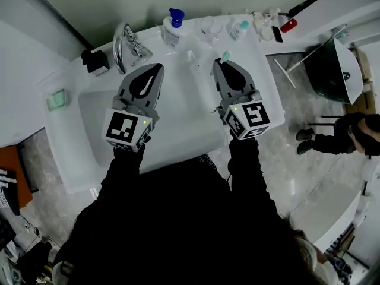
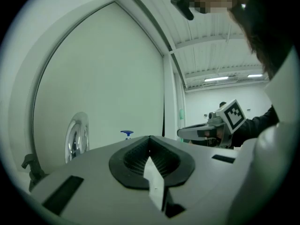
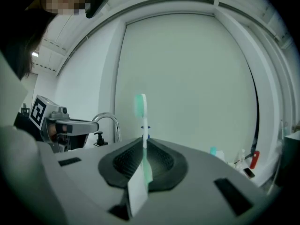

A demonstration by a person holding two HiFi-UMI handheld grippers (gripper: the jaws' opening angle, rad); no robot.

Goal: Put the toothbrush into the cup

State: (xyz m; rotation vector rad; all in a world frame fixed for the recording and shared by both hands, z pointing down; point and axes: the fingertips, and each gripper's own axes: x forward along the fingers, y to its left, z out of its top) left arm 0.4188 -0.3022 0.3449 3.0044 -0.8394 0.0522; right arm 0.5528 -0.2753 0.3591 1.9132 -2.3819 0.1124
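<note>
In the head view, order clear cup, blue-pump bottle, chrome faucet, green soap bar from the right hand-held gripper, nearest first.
1. Clear cup, just ahead.
2. Blue-pump bottle, ahead-left.
3. Chrome faucet, further left.
4. Green soap bar, far left.

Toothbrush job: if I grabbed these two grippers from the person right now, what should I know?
Left gripper: shut, empty, over the sink.
Right gripper: shut on the toothbrush, head up.
The clear cup stands behind the sink, beside the blue pump bottle.
Done: brush gripped.
Left: carry it to the cup, release it inside.
</note>
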